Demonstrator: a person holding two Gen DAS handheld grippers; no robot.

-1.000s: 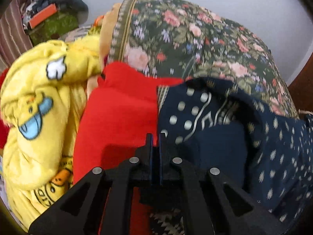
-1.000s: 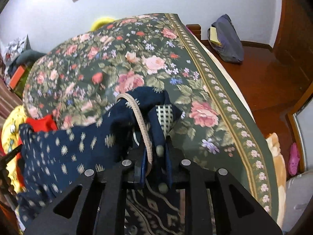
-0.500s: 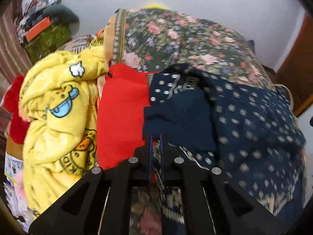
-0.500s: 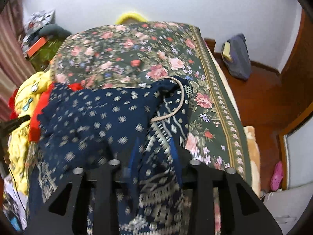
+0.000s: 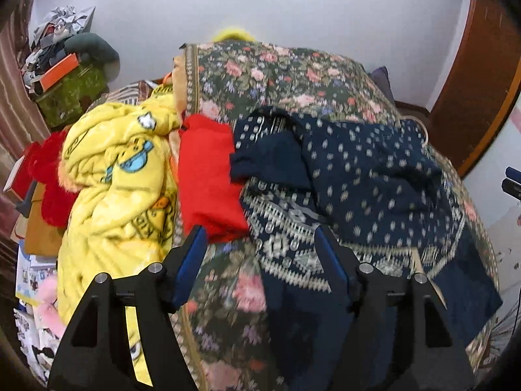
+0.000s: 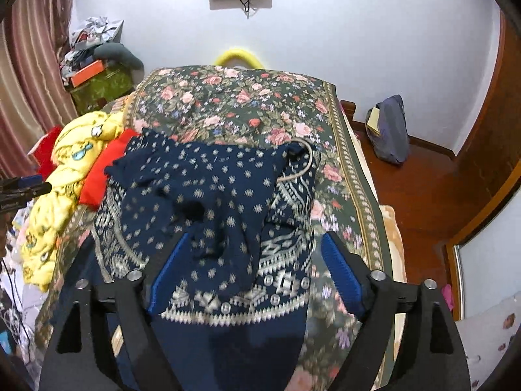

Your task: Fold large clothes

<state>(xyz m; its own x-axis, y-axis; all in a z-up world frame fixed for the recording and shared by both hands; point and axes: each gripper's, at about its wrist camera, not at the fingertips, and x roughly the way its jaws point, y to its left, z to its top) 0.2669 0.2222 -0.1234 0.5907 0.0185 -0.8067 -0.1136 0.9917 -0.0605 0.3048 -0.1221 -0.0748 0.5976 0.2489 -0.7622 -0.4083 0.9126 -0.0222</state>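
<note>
A navy blue garment [image 6: 208,189] is lying in a loose, rumpled heap on the floral bedspread [image 6: 247,104], toward the bed's near end. Its upper layer is carrying a scatter of small pale motifs, while the lower layer is showing broad cream geometric border bands [image 6: 234,303] running across it. A pale cord-like trim [image 6: 306,159] is curling at its far right corner. The cloth is folded over itself unevenly, with creases and a dark hollow near the middle.

The left tool [image 5: 259,254] is hanging above the garment's left edge with its blue-padded jaws spread, having just been opening, nothing caught between them. The right tool [image 6: 254,260] is likewise standing wide apart after just opening, the fabric lying free below it.

A red cloth [image 5: 205,176] is sitting just beside the garment's left side, and a yellow cartoon-print blanket [image 5: 120,179] is bunching beyond that
</note>
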